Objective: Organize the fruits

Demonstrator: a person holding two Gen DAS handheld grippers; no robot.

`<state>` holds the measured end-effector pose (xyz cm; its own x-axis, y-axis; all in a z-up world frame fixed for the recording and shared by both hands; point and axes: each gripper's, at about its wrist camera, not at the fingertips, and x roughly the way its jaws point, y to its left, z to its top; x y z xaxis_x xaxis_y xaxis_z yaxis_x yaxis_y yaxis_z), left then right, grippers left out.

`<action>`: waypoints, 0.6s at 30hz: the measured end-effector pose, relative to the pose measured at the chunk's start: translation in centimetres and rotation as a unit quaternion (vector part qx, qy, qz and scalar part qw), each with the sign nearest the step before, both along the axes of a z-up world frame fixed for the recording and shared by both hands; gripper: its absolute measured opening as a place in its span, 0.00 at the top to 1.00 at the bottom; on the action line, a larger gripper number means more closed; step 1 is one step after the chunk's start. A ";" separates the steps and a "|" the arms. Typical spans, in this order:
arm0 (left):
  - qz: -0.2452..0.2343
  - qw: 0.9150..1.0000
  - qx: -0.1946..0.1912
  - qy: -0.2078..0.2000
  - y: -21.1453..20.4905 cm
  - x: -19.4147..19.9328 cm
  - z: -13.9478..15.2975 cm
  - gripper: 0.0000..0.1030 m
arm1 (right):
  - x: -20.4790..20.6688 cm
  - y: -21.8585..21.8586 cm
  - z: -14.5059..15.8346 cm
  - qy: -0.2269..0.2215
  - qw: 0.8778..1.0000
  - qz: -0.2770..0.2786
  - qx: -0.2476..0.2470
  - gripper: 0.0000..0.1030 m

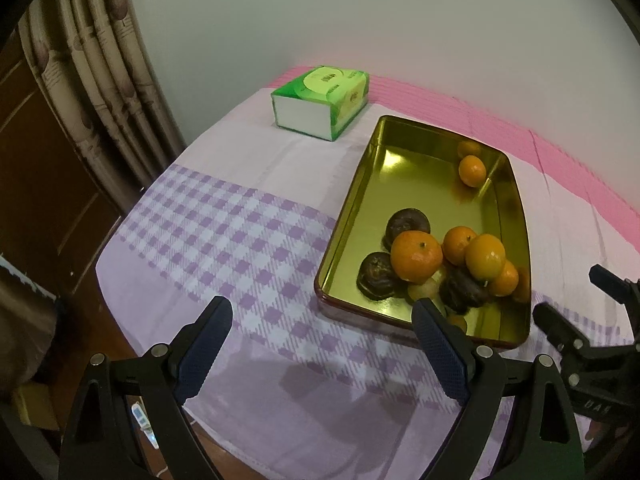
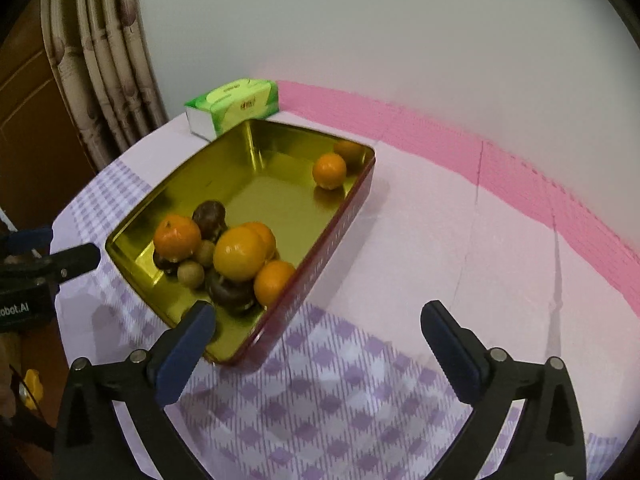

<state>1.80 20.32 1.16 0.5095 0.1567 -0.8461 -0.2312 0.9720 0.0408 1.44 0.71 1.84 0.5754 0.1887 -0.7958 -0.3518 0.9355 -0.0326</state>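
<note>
A gold tin tray (image 1: 352, 200) with red outer walls (image 2: 340, 216) lies on the checked tablecloth. At its near end is a heap of oranges (image 1: 416, 256) (image 2: 240, 254), dark wrinkled fruits (image 1: 408, 222) (image 2: 210, 216) and small tan round fruits (image 2: 191, 274). One orange (image 1: 472, 171) (image 2: 329, 171) sits alone in the far corner. My left gripper (image 1: 322, 306) hovers open in front of the tray's near left corner, with nothing held. My right gripper (image 2: 320, 308) hangs open and empty over the tray's near right corner and the cloth. Each gripper shows at the edge of the other's view (image 1: 572, 292) (image 2: 56, 248).
A green tissue pack (image 1: 320, 100) (image 2: 236, 106) lies behind the tray near the wall. A pink foam strip (image 1: 560, 152) runs along the wall. The table's left edge drops off beside a curtain (image 1: 100, 80) and a wooden door.
</note>
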 end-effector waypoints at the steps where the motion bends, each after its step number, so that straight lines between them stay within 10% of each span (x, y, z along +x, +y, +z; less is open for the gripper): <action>1: -0.002 1.000 0.001 0.000 -0.1 0.0 0.0 0.11 | -0.2 0.1 -0.1 0.000 1.000 0.001 -0.006 0.01; 18: -0.012 1.000 0.010 0.004 -0.6 -0.1 -0.4 0.11 | -0.9 0.9 -0.5 -0.009 1.000 0.016 -0.018 0.01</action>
